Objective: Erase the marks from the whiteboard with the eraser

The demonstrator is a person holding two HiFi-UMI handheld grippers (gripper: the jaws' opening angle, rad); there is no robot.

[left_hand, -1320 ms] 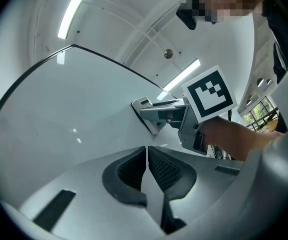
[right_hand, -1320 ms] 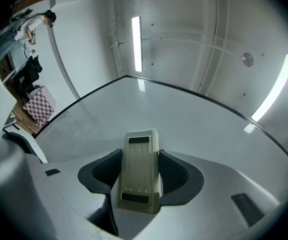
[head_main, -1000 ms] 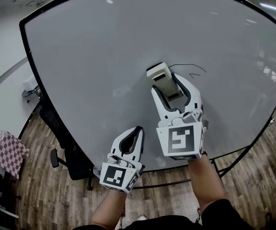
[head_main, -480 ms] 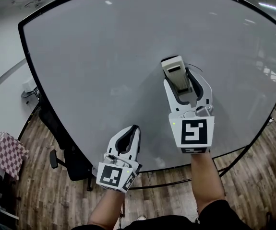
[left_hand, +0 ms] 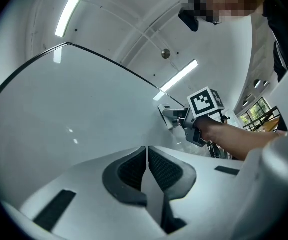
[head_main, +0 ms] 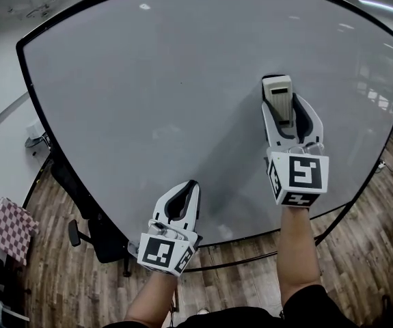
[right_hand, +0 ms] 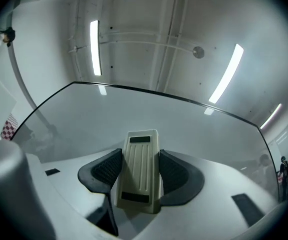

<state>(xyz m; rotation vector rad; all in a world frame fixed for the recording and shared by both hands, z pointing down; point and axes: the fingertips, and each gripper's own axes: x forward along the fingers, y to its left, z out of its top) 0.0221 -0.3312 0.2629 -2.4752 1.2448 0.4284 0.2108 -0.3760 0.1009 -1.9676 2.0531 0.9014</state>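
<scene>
The eraser point(head_main: 279, 91) sits right of centre in the upper half of the head view. It is clamped by its long sides in my right gripper point(head_main: 281, 102), and its far end sticks out past the jaws. In the right gripper view the ribbed back faces the camera, so I judge the wiping face is toward the whiteboard point(head_main: 148, 101), and it appears to be against it.

I can find no marks on the bare board around it (anything under the eraser or the gripper is hidden from me).

- **Eraser twisting:** the pads hold only part of its length. If I press hard or sweep sideways, it could turn between the pads or slide out.
- **Missed streaks:** a tilted wrist would lift one edge off the surface, and that edge would wipe nothing.
- **Scraping the board:** if I tip the gripper too far forward, the jaw tips could touch the board instead of the eraser.

My left gripper point(head_main: 191, 186) hangs at lower centre, near the board's bottom edge, with its jaws together on nothing. It is close enough that a careless sweep could knock it against the board.

The board looks free-standing, with a chair point(head_main: 90, 234) just beside its lower left, so a heavy push might rock it.
</scene>
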